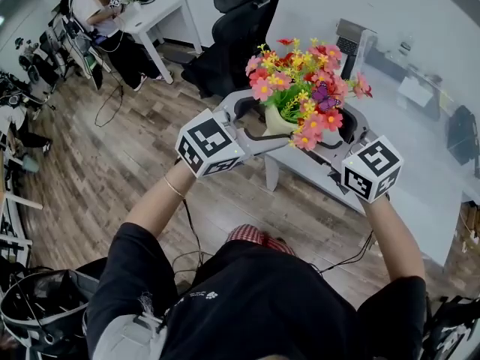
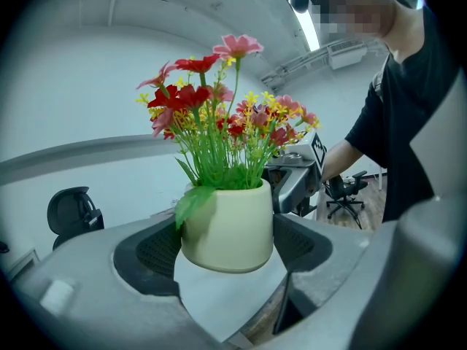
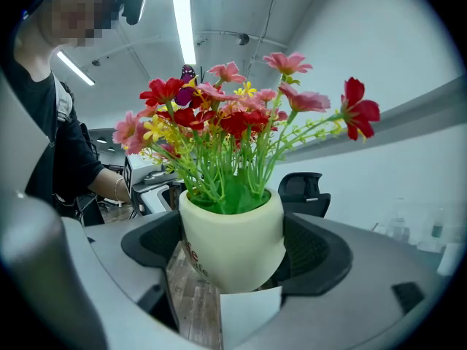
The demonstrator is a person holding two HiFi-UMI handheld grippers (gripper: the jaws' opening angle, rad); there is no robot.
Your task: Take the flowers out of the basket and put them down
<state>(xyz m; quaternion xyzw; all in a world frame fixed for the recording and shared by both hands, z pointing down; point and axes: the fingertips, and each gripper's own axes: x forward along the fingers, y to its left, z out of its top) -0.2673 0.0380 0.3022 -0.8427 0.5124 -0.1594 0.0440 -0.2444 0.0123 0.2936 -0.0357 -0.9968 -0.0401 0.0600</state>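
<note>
The left tool [image 2: 228, 252] and the right tool [image 3: 232, 257] each clamp their jaws on the flanks of the cream pot [image 1: 274, 123]. This doubled grip, I judge, keeps the pot upright and steady in the air. The pot is packed with artificial flowers [image 1: 304, 88], red, pink and yellow on green stems. It hangs above the near edge of the white desk [image 1: 420, 193], clear of it. No basket shows in any view.

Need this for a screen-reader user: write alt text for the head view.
A person, seen from above, holds a cream flower pot of pink, red and yellow blooms, gripped by the left tool and the right tool. Below lie a white table and wooden floor.
</note>
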